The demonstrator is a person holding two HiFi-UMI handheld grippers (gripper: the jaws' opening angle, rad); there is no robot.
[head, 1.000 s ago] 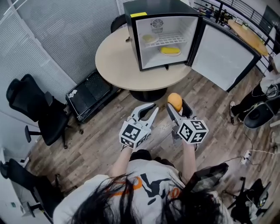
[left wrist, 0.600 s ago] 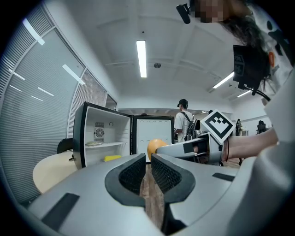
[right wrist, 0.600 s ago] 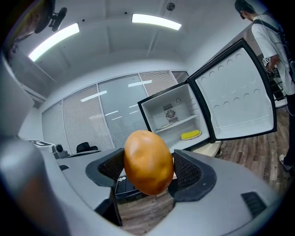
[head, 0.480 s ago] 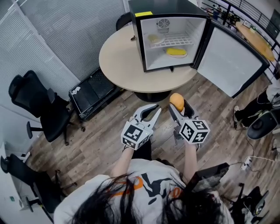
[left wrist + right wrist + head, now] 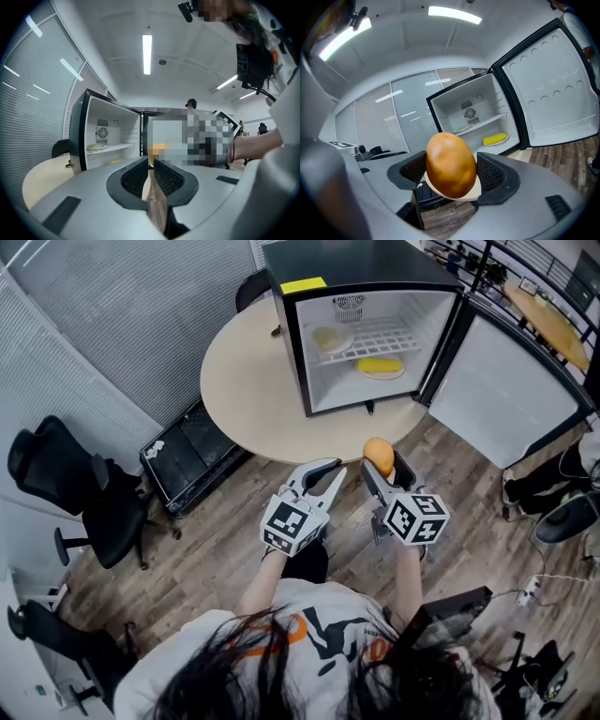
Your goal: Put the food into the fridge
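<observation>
My right gripper [image 5: 380, 465] [image 5: 451, 174] is shut on a smooth orange-brown, egg-shaped piece of food [image 5: 378, 456] [image 5: 451, 165], held up just short of the round table's near edge. The black mini fridge [image 5: 292, 343] [image 5: 440, 117] stands on that table with its door [image 5: 502, 390] swung open to the right. Inside, a plate of pale food [image 5: 326, 337] [image 5: 97, 146] rests on the wire shelf. A yellow food on a plate [image 5: 380, 365] [image 5: 495, 138] lies on the fridge floor. My left gripper [image 5: 323, 472] [image 5: 151, 174] is shut and holds nothing, beside the right one.
The round beige table [image 5: 248, 390] is straight ahead. A black case [image 5: 192, 451] lies on the wood floor at its left. Black office chairs [image 5: 84, 493] stand further left. Cables and dark gear [image 5: 544, 652] lie on the floor at lower right.
Both grippers have come a little nearer the table and the fridge. The right one still holds the orange-brown food and the left stays shut.
</observation>
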